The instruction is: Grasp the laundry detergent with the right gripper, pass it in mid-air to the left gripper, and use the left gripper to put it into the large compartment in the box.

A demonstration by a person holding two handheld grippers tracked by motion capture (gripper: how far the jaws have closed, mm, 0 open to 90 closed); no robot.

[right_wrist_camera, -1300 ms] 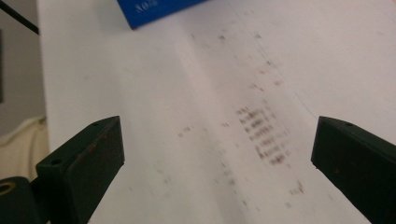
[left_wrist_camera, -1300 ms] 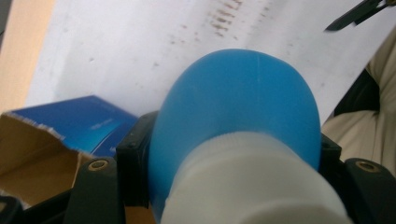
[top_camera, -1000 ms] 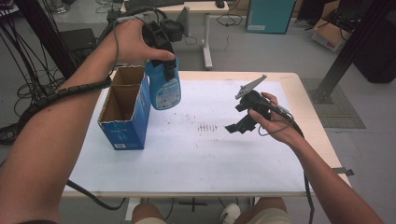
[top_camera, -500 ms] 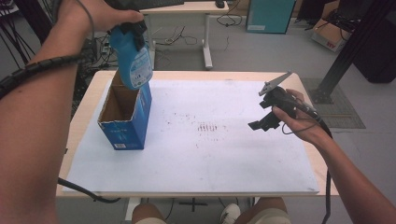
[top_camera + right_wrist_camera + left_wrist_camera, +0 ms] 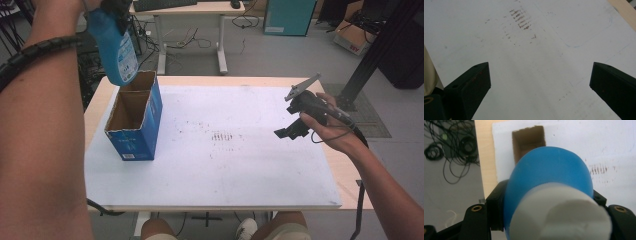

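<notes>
Now blue bottle (image 5: pixel 117 47) clamped in left gripper (image 5: pixel 116 7), above open box (image 5: pixel 134 120).

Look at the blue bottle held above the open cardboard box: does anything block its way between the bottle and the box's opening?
Nothing visible does. The blue bottle hangs in the left gripper, its base above the rear rim of the cardboard box. The box stands open, its inside looks bare, and the right gripper is far across the table.
</notes>
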